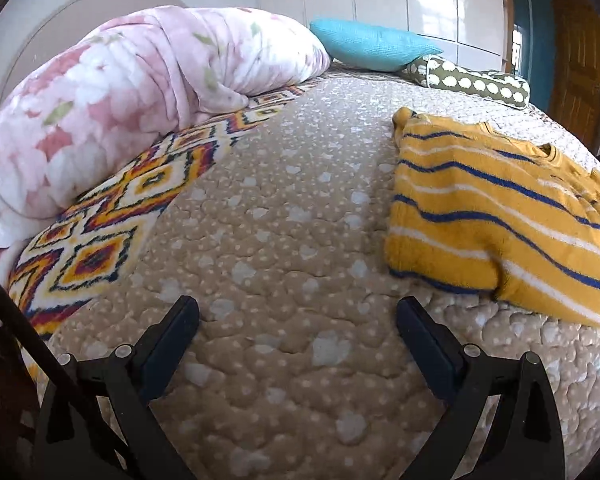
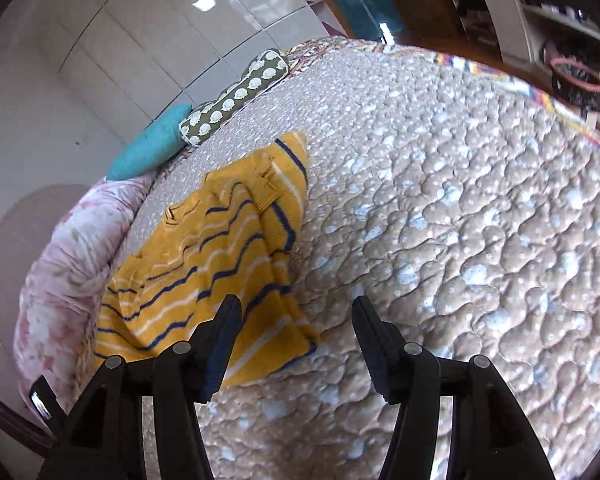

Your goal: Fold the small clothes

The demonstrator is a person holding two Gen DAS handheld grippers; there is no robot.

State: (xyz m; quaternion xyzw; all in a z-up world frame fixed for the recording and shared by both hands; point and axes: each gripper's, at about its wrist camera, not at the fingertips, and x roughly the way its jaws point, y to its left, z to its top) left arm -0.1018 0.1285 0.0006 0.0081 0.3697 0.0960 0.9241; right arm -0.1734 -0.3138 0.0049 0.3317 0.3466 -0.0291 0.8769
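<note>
A small yellow sweater (image 1: 496, 216) with blue and white stripes lies partly folded on the beige quilted bed cover (image 1: 284, 240). In the right wrist view the sweater (image 2: 220, 248) lies left of centre with a sleeve folded over it. My left gripper (image 1: 298, 310) is open and empty, hovering over the bare quilt to the left of the sweater. My right gripper (image 2: 296, 312) is open and empty, above the sweater's near right corner, its left finger over the fabric.
A rolled pink floral blanket (image 1: 120, 100) lies on a patterned blanket (image 1: 112, 224) at the left. A turquoise pillow (image 1: 372, 44) and an olive spotted bolster (image 1: 468, 80) sit at the bed's far end. A dark basket (image 2: 576, 84) stands off the bed.
</note>
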